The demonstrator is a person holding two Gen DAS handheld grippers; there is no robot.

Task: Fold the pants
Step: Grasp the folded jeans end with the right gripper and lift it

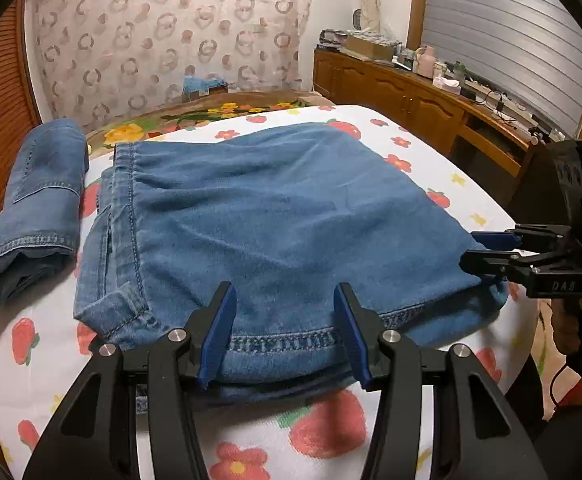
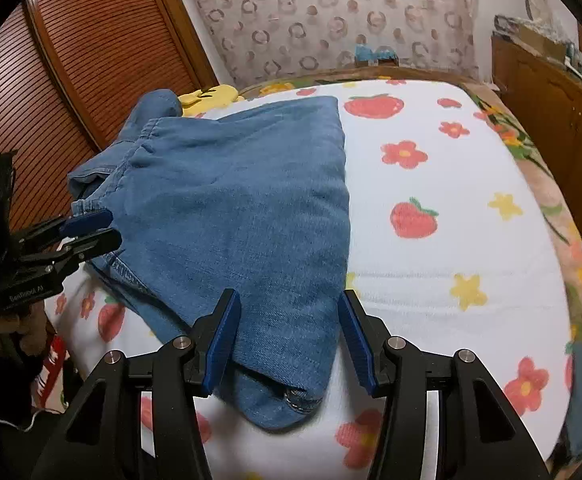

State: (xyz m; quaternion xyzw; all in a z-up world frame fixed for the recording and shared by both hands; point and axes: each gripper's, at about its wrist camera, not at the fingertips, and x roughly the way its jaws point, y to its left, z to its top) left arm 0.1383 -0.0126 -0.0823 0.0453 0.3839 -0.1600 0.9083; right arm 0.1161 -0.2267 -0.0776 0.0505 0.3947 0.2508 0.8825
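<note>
Pants (image 1: 275, 216) sit folded on the flowery sheet (image 1: 423, 160). Left gripper (image 1: 287, 332) has its jaws spread, hem edge lying between the pads, not pinched. Right gripper (image 2: 289, 340) is the same, released, straddling the near corner of the denim.

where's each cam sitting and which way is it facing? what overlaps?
Left wrist: on the left tongs, angled down over the near hem of the folded pants; right tongs and a hand at right.
Right wrist: on the right tongs, angled down over the pants' near corner; left tongs and a hand at left.
Shared: pants, strawberry blanket, each other's tongs.
</note>
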